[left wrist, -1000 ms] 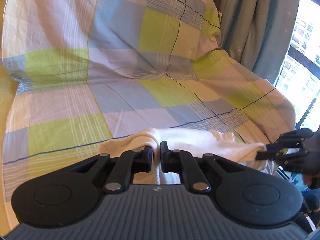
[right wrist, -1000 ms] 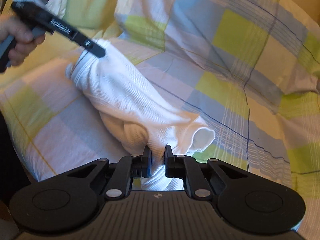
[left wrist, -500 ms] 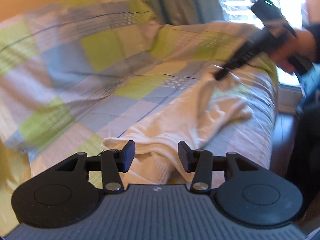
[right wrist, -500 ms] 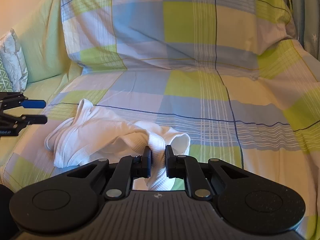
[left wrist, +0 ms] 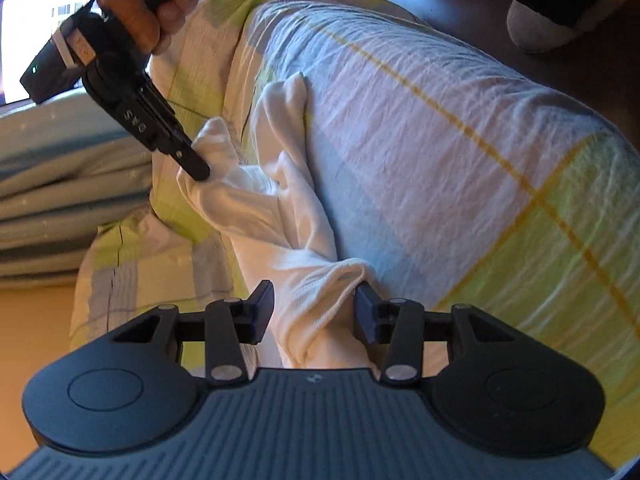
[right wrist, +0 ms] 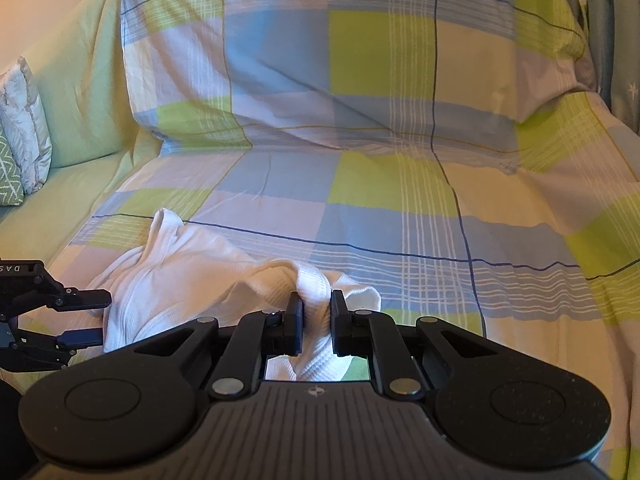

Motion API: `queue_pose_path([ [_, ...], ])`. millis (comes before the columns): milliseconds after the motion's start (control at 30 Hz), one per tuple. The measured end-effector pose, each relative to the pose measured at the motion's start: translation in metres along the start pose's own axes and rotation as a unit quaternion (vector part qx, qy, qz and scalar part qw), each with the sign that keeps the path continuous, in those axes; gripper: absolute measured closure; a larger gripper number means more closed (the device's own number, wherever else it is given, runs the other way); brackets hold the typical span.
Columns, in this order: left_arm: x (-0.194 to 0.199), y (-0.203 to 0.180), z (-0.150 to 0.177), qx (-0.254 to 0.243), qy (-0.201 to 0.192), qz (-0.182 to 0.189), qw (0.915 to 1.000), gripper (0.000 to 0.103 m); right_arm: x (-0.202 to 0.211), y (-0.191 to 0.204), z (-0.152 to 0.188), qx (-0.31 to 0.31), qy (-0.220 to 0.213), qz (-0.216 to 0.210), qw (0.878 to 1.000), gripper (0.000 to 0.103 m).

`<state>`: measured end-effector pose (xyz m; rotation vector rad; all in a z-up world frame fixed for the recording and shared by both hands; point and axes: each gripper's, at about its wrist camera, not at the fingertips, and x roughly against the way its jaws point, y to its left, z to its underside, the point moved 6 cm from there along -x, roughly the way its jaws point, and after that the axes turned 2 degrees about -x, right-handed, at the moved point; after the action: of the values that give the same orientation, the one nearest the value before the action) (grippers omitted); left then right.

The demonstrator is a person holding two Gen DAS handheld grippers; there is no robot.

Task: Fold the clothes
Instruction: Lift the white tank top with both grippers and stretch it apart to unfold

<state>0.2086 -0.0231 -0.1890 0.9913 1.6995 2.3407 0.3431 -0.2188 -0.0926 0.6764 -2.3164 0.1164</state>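
since a second ago the left gripper [left wrist: 314,312] has let go of the white garment [left wrist: 280,216] and rolled over; its jaws stand spread, cloth lying loose between them. the right gripper [right wrist: 316,322] is pinched on a bunched fold of the garment, which trails off to its left toward the left gripper on the checked sofa cover [right wrist: 400,208].

A sofa is covered by a checked sheet [right wrist: 360,184] in green, blue and white. A crumpled white shirt [right wrist: 172,280] is laid on the sheet near the front edge.
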Motion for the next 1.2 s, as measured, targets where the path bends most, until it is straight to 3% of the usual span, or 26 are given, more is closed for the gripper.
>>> queue_pose_path([
  [67,-0.005,-0.002,-0.001,-0.009,-0.006,0.005,0.9999,0.063,-0.003,-0.001,0.002,0.001,0.004,0.001,1.0,0.09],
  [133,-0.008,-0.003,-0.001,-0.001,-0.004,0.025,0.9997,0.072,-0.006,-0.001,0.003,0.003,0.007,0.002,1.0,0.09],
  [200,-0.009,0.004,-0.001,0.033,-0.001,0.032,0.9989,0.092,-0.006,0.0,0.004,0.01,0.01,0.002,1.0,0.09],
  [233,-0.009,0.01,-0.002,0.057,0.001,0.029,0.9979,0.099,-0.007,0.0,0.005,0.013,0.011,0.002,1.0,0.09],
  [267,-0.008,0.021,-0.001,0.101,0.001,0.022,0.9946,0.099,-0.007,0.001,0.005,0.017,0.012,0.002,1.0,0.09],
  [300,-0.005,0.036,0.001,0.165,0.003,0.016,0.9861,0.099,-0.005,0.002,0.005,0.021,0.012,0.003,1.0,0.09],
  [333,-0.002,0.054,0.006,0.233,0.005,0.007,0.9724,0.099,-0.003,0.001,0.005,0.024,0.01,0.004,1.0,0.091],
  [400,0.007,0.09,0.019,0.344,0.008,-0.028,0.9383,0.099,0.005,0.003,0.004,0.03,0.005,0.008,1.0,0.091],
  [467,0.022,0.121,0.035,0.421,0.011,-0.067,0.9045,0.099,0.018,0.006,0.001,0.041,-0.006,0.014,0.999,0.092],
  [667,0.096,0.192,0.074,0.579,0.017,-0.154,0.8004,0.1,0.084,0.03,-0.013,0.089,-0.066,0.05,0.993,0.093],
  [700,0.112,0.201,0.076,0.597,0.014,-0.165,0.7848,0.1,0.1,0.036,-0.016,0.097,-0.08,0.056,0.991,0.093],
  [767,0.143,0.22,0.075,0.619,0.006,-0.188,0.7627,0.1,0.13,0.048,-0.022,0.111,-0.108,0.068,0.986,0.093],
  [933,0.207,0.267,0.074,0.644,-0.014,-0.239,0.7264,0.1,0.214,0.078,-0.045,0.121,-0.181,0.091,0.972,0.093],
  [1067,0.238,0.305,0.076,0.647,-0.022,-0.274,0.7114,0.1,0.269,0.094,-0.071,0.107,-0.234,0.094,0.962,0.093],
  [1200,0.232,0.335,0.092,0.644,-0.019,-0.292,0.707,0.1,0.301,0.104,-0.097,0.113,-0.275,0.098,0.95,0.093],
])
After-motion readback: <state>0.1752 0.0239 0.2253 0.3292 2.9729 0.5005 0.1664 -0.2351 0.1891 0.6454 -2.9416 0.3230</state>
